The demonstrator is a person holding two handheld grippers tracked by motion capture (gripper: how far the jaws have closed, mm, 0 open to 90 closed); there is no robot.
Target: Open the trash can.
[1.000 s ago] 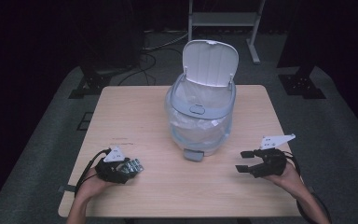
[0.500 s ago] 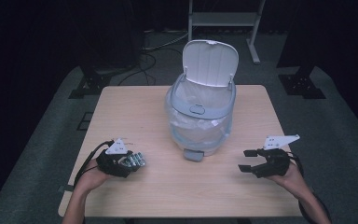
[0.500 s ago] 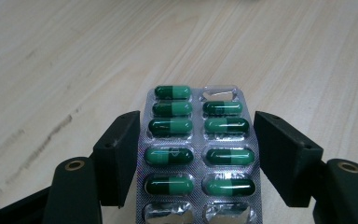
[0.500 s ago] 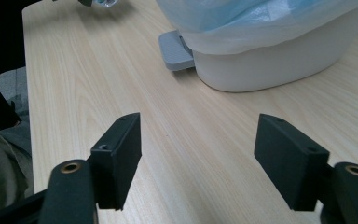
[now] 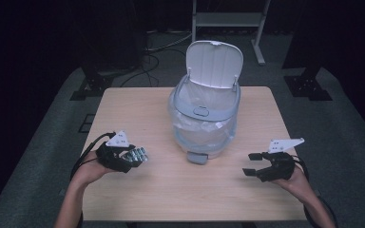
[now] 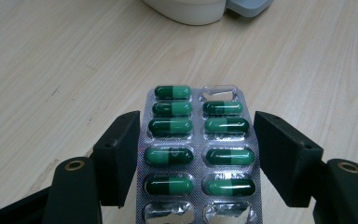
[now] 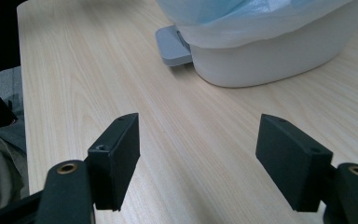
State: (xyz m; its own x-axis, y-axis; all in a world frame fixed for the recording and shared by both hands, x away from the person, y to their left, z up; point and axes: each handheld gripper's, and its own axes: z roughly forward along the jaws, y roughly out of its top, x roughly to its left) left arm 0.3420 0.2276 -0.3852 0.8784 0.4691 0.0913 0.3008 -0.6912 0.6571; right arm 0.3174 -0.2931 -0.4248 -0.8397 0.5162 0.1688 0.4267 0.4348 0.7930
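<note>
A silver blister pack (image 6: pixel 198 140) of green capsules, with a few cells at its ends empty, lies flat between the jaws of my left gripper (image 6: pixel 196 135). Both jaws press its long edges, and the wood shows beneath it. In the high view the left gripper (image 5: pixel 134 156) sits at the table's front left with the blister pack (image 5: pixel 139 153) sticking out toward the bin. At the front right my right gripper (image 5: pixel 253 164) hovers just over the wood, jaws wide apart and nothing between them. The right gripper (image 7: pixel 198 144) faces the bin's base.
A white pedal bin (image 5: pixel 204 128) with a clear liner stands at mid table, its lid (image 5: pixel 215 57) raised and its grey pedal (image 5: pixel 197 158) facing me. The wooden table (image 5: pixel 138 109) has bare room on both sides. Dark floor, cables and stands lie beyond.
My left gripper, still holding the blister pack, has shifted slightly forward on the table. The right gripper has barely moved.
</note>
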